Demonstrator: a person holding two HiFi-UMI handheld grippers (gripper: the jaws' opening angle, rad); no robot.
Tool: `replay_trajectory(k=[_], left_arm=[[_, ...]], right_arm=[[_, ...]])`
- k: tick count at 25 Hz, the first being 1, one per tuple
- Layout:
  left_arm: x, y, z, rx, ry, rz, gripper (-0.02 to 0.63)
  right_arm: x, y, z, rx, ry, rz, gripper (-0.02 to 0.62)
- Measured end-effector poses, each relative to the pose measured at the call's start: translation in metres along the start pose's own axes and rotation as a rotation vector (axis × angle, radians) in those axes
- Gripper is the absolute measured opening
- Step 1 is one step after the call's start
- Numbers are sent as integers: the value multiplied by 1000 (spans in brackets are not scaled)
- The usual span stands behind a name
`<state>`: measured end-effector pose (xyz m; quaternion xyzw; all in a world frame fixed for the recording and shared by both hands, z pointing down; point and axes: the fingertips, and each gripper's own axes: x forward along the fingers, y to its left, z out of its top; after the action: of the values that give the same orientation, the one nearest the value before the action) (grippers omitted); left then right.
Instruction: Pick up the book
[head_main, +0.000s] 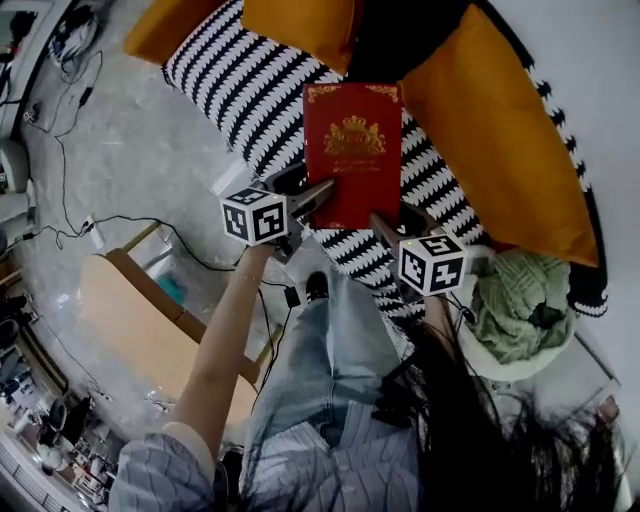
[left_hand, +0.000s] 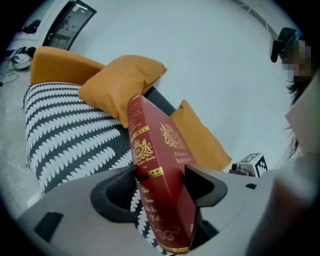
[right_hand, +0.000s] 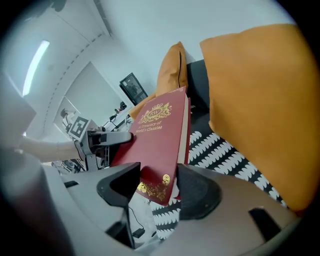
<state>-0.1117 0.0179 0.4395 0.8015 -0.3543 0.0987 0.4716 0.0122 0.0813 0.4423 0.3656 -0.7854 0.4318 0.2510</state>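
A red hardcover book with gold ornament hangs in the air above the black-and-white striped sofa, gripped at its near edge from both sides. My left gripper is shut on the lower left corner; in the left gripper view the spine of the book stands tilted between the jaws of the left gripper. My right gripper is shut on the lower right corner. In the right gripper view the front cover of the book wedges between the jaws of the right gripper.
Orange cushions and a black cushion lean along the sofa back. A crumpled green cloth lies in a pale basket at right. A wooden table and floor cables are at left. The person's legs stand below.
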Motion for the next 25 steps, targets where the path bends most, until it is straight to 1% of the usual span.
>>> replay_trajectory(k=[4,7,13,18,25], left_arm=[[-37,-30,13,45,-70,-7,313],[-68,-52,20,73,-104,-9,313],[-138,-90,17,104,-180,-12,314],[-175,-114,21,104,-217,-11,313],[-231,-142,6,90,-280,-14,314]], right_arm=[[-28,33,7,-38,-49,2,241],[-51,61,11,-75,-67,-3,241],[-91,122,4,-157,-95,-22,241],[-117,156,6,-173,-115,-14,241],[-151,206,-12,-203,-139,-1,241]])
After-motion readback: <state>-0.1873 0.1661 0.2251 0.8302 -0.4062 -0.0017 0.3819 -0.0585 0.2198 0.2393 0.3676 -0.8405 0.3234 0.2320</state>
